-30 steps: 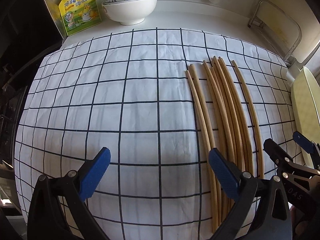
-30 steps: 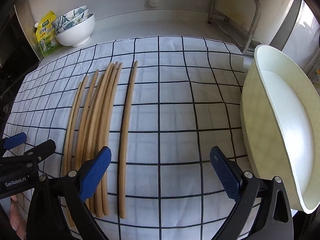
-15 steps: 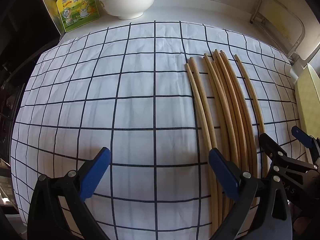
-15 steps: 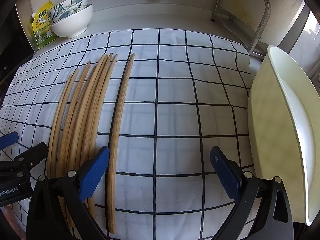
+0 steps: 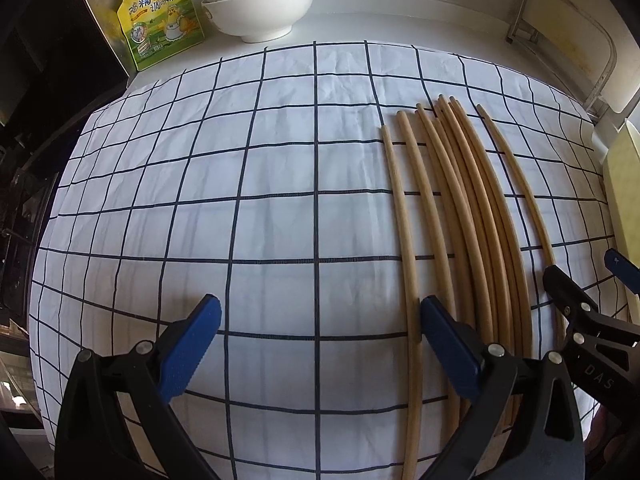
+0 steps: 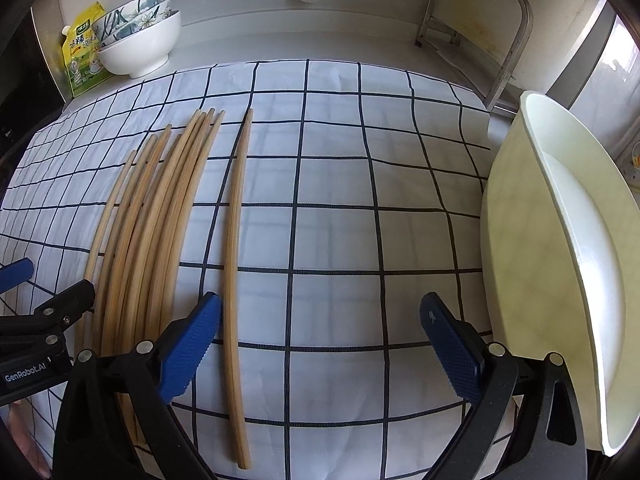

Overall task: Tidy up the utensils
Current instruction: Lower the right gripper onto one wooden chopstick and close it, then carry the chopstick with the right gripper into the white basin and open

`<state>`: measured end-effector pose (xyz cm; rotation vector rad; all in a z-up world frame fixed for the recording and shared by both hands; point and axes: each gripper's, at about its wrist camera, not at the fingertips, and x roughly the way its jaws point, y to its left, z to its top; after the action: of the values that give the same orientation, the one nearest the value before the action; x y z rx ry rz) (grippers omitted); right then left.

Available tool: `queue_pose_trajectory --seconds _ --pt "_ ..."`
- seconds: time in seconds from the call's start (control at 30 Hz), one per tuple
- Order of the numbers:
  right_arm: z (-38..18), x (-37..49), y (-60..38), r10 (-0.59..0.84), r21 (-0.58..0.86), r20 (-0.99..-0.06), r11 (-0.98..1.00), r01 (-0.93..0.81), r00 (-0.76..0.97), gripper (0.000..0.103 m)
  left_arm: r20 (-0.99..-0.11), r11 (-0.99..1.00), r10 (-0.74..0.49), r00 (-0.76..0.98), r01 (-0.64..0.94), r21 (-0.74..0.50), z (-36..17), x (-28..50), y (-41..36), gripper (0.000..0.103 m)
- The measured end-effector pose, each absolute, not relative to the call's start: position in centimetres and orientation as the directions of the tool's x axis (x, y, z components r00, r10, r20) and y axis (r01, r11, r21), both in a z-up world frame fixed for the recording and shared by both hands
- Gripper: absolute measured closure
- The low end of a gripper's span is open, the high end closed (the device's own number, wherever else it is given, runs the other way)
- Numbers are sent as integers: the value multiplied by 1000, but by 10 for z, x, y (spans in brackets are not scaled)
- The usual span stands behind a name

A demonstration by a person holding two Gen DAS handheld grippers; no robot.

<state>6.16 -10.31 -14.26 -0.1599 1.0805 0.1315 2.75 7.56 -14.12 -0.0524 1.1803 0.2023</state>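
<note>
Both grippers apparently pulled back slightly.

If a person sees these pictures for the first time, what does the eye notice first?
Long wooden chopsticks lie side by side on the checked cloth, one chopstick apart to their right. A large cream basin stands at the cloth's right edge; stacked bowls sit far left.

So the counter (image 6: pixel 248 46) is pale and mostly covered by a white cloth (image 5: pixel 240 184) with a dark grid pattern, a bit wrinkled. Lying flat on the cloth is a bunch of wooden chopsticks (image 6: pixel 160 216) packed side by side, all pointing roughly toward the back wall, plus a single chopstick (image 6: pixel 234 240) apart from them on the side nearer the cream tub (image 6: pixel 520 240) at the cloth's edge. At the back corner, off the cloth, there's a stack of bowls (image 5: pixel 260 4) right next to a yellow-green seasoning pouch (image 5: pixel 160 16), and a metal rack (image 6: pixel 480 32) sits at the other back corner.
</note>
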Motion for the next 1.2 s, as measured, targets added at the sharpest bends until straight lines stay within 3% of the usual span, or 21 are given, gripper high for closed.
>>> queue_pose_trajectory --seconds 0.07,0.17,0.37,0.43,0.47,0.5,0.7,0.9,1.07,1.2 --pt "-142 62 -100 30 -69 -878 980 -187 479 9 -922 980 117 370 -196 46 -141 26 82 9" --pt "-143 63 -95 54 -53 -871 978 -203 489 11 -919 981 78 387 -196 1 -138 27 87 27" --pt "-138 62 -84 152 8 -867 957 -291 475 48 -914 994 39 405 -108 -5 -132 30 70 68" --pt "-136 61 -79 163 4 -870 946 -323 465 74 -915 996 14 403 -86 -23 -131 31 66 82" --pt "-135 61 -76 166 5 -874 943 -332 457 82 -917 996 -2 399 -78 -36 -131 31 66 92" --pt "-135 61 -75 166 7 -878 942 -335 448 96 -918 996 -15 396 -72 -48 -131 31 66 96" --pt "-130 63 -87 224 103 -885 949 -297 409 96 -926 994 -56 374 -71 -88 -128 29 73 96" --pt "-91 47 -93 287 166 -845 943 -289 451 96 -919 993 -75 388 -52 -103 -101 20 75 96" --pt "-53 36 -124 318 217 -807 943 -251 497 96 -888 993 -111 447 17 -116 -61 24 49 96" --pt "-32 30 -172 265 214 -788 964 -156 555 96 -853 983 -183 489 113 -146 -31 41 7 96"
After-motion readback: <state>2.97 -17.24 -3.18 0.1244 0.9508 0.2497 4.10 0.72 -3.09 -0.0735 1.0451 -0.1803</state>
